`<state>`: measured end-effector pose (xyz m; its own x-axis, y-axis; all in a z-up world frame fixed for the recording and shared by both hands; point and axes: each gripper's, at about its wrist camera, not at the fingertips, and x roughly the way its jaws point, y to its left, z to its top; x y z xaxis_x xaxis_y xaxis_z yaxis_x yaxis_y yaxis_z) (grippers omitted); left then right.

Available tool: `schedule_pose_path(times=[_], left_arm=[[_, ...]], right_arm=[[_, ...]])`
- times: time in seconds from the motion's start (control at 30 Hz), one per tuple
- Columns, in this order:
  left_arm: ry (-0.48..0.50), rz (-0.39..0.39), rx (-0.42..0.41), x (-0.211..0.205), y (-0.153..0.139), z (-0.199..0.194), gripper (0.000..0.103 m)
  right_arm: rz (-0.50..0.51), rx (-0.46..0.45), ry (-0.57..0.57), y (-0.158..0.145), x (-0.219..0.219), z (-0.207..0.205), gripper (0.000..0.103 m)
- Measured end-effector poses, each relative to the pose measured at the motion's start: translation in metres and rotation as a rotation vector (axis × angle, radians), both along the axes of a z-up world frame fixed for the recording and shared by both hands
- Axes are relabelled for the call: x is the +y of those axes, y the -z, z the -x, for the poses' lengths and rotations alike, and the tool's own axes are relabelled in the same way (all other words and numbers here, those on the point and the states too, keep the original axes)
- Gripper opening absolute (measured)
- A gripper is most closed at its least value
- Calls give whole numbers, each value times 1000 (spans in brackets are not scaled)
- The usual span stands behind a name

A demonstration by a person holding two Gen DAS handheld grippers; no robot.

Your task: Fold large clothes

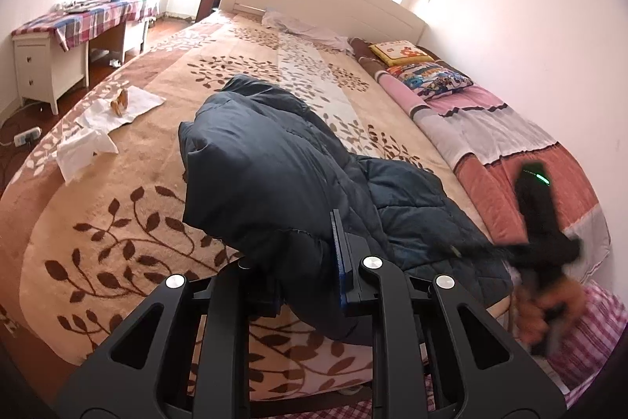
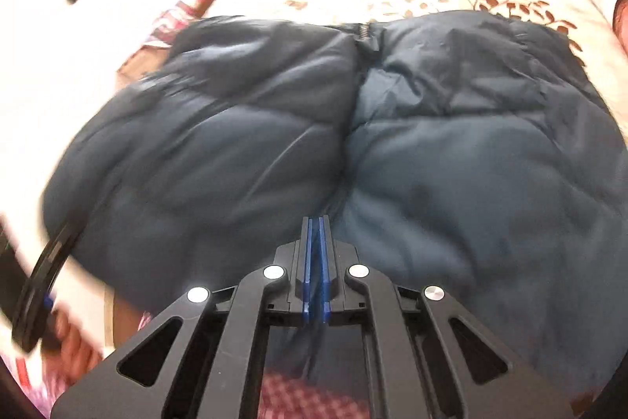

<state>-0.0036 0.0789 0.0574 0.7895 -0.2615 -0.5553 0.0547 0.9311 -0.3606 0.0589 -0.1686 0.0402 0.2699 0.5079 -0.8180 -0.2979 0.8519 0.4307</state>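
Observation:
A dark navy puffer jacket lies bunched on the leaf-patterned bedspread, near the bed's foot edge. My left gripper is shut on a thick fold of the jacket, which fills the gap between the fingers and hides the left finger. In the right wrist view the jacket fills most of the frame. My right gripper is shut with its blue pads together on a thin edge of the jacket's fabric. The right gripper also shows blurred at the right in the left wrist view.
White papers and tissues lie on the bed's left side. A pink striped quilt and cushions run along the right by the wall. A white garment lies by the headboard. A nightstand and covered desk stand left.

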Motion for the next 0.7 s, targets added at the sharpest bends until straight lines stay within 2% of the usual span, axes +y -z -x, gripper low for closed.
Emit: schedule_pose_path(times=[0.07,0.17,0.27,0.33,0.47,0.6,0.67,0.7], left_arm=[[0,2,-10,-3,-3,1,18],[3,-10,-15,-9,-7,2,18],[29,-33,-10,-20,-12,3,18],[52,-68,-14,-32,-14,5,18],[92,-132,-51,-58,-25,10,18],[123,-168,-91,-78,-40,13,18],[151,-188,-108,-90,-47,14,18],[166,-199,-116,-96,-50,14,18]], right_arm=[[-24,13,-26,-2,-7,26,6],[-25,63,-80,21,-5,52,6],[-23,124,-103,49,9,49,7],[-7,133,-106,67,17,45,7],[-30,162,-97,81,21,29,1],[-46,161,-95,70,14,33,4],[-83,118,-88,51,-11,42,6],[-108,65,-61,34,-30,48,6]])
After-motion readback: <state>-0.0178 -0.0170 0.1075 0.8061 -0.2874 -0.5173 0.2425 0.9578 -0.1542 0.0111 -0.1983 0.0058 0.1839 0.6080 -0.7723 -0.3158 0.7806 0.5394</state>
